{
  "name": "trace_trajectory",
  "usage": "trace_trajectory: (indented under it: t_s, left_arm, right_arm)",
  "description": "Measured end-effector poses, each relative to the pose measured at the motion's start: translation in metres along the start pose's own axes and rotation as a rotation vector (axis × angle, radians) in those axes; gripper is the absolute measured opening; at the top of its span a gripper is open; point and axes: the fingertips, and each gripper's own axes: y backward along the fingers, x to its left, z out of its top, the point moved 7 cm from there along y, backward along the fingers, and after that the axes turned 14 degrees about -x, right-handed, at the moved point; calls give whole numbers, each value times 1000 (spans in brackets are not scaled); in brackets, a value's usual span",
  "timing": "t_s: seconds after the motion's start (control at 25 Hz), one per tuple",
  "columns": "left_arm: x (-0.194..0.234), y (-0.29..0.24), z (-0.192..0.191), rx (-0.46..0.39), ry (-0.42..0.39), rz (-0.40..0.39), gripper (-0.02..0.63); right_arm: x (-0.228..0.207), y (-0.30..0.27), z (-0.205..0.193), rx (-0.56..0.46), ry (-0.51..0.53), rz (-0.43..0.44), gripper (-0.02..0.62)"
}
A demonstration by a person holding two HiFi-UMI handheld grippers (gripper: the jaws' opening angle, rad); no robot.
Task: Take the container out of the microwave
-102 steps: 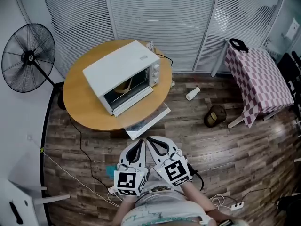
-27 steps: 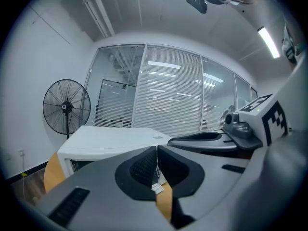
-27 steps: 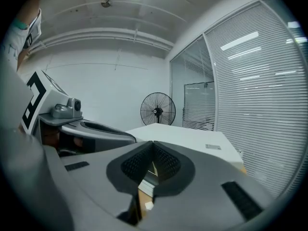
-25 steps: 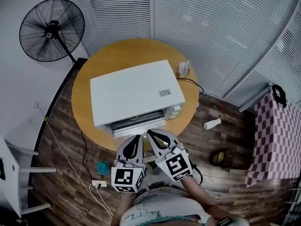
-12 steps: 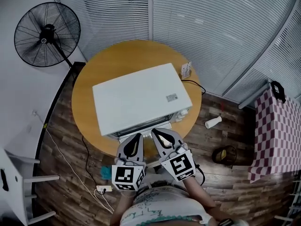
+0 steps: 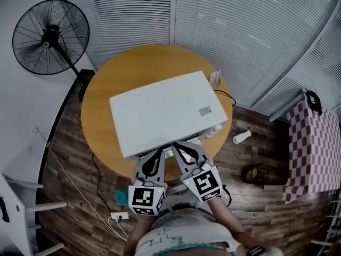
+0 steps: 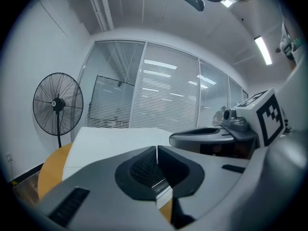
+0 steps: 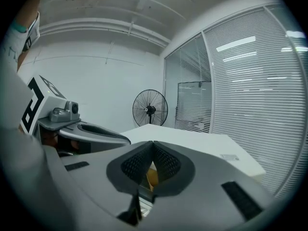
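The left gripper (image 6: 159, 152) and right gripper (image 6: 176, 145), jaws closed and empty, point at the front of the microwave (image 6: 165, 111) by the near edge of the table (image 6: 104, 105), seemingly lined up to reach in; the container, presumably inside, is hidden

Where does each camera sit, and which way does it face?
Head view: on the person's head, looking steeply down at the microwave on the table; left gripper, right gripper and torso at bottom.
Left gripper view: on the left gripper, along its shut jaws over the microwave toward the fan; right gripper at right.
Right gripper view: on the right gripper, along its shut jaws toward the fan; left gripper at left.
Shared: all show microwave and fan.
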Motion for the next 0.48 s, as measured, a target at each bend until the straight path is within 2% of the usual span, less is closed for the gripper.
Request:
trace_trajectory:
  t_s: [0.28,0.48]
  left_arm:
    - [10,-2,-3,19,-22,3,17]
    - [0,-11,-7,17,-22,36,17]
  right_arm:
    - [-6,-6,-8,-4,-22,-6,-6]
    - [-18,-5,-11,-1,-38,32,-6]
